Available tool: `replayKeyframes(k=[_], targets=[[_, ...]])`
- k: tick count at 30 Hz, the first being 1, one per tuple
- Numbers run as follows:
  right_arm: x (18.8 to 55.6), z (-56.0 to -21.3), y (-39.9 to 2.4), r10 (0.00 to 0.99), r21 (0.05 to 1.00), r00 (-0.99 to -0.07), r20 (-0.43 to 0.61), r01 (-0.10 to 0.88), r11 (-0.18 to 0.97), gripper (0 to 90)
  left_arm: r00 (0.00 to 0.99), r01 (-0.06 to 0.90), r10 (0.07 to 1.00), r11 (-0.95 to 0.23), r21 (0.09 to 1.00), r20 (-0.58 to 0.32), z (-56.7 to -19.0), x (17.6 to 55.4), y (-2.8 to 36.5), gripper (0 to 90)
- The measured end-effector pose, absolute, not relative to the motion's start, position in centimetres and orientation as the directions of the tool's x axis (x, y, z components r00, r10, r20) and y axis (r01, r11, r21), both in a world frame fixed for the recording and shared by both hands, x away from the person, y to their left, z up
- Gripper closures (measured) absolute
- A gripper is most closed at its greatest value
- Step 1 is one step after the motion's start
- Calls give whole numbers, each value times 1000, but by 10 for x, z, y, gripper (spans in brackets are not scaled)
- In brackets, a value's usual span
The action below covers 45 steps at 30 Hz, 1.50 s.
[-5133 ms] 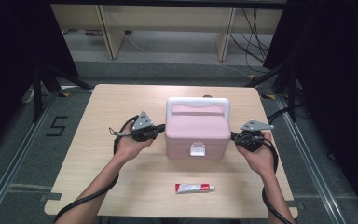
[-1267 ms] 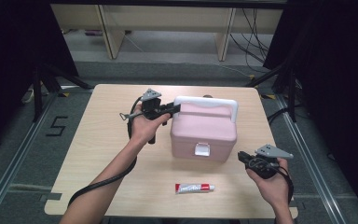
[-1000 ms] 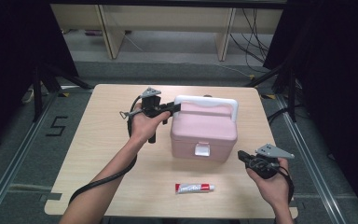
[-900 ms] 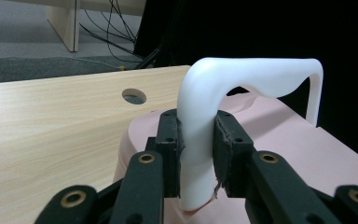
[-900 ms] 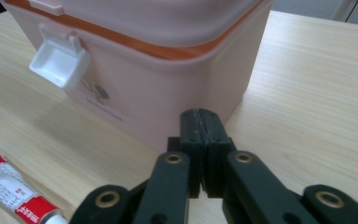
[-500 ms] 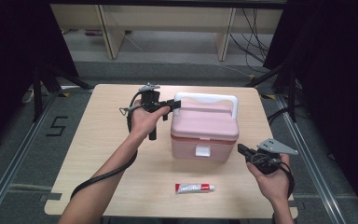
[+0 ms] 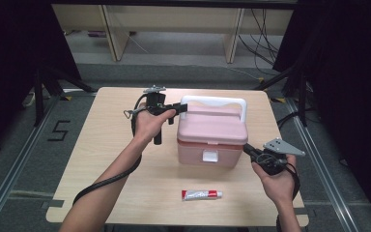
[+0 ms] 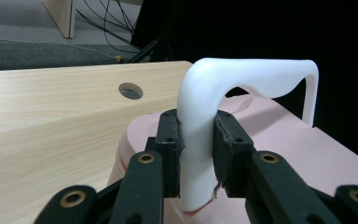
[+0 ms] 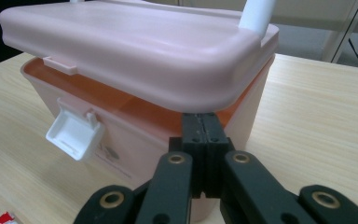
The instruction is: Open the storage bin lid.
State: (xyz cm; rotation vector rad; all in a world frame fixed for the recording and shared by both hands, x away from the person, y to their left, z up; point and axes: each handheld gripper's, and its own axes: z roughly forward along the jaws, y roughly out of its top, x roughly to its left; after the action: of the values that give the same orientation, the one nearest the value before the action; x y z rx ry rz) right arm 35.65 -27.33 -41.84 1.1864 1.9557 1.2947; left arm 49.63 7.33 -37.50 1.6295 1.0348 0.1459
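Pink plastic box [image 7: 212, 137] is seen standing on the pale wood-grain table [image 7: 101, 145], toward its right half; it is boxy with rounded corners and smooth, matte walls. Its lid [image 9: 135, 51] is a thick, softly domed slab that is lifted slightly at the front, so that a band of the orange-tinted inner rim is exposed beneath it. A white, glossy handle [image 8: 214, 116], bent into an arch, is raised upright over the lid. A small white latch [image 9: 74, 133], square and ribbed, hangs loose on the front wall.

The left gripper [image 8: 196, 154] is clamped on one leg of the handle, its black jaws pressed against both sides. The right gripper [image 9: 201, 128] is pressed together with nothing between its jaws, its tip set at the box's front right corner, just under the lid's edge.

A small tube [image 7: 202, 195], white with red ends, lies flat on the table in front of the box, apart from it.
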Motion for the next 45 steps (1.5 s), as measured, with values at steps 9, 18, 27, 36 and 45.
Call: replayKeyframes(k=[9,18,27,36,45], targets=[[357,-418,-274,877,909,-477,60,389,150,900,705,407,653,-52,912,-278,-363,471,95,514],[357,-417,-272,878,919,-475,61,370,137,900,764,316,625,-144,938,-161,-374,423,114,759],[356,-415,-272,883,919,-466,48,366,144,900,789,316,594,-173,933,-156,-419,397,100,892],[356,-413,-272,882,919,-467,58,370,136,900,765,283,630,-144,948,-132,-438,403,84,897],[357,-410,-271,882,925,-467,59,358,127,900,767,247,632,-130,960,-111,-444,402,81,897]])
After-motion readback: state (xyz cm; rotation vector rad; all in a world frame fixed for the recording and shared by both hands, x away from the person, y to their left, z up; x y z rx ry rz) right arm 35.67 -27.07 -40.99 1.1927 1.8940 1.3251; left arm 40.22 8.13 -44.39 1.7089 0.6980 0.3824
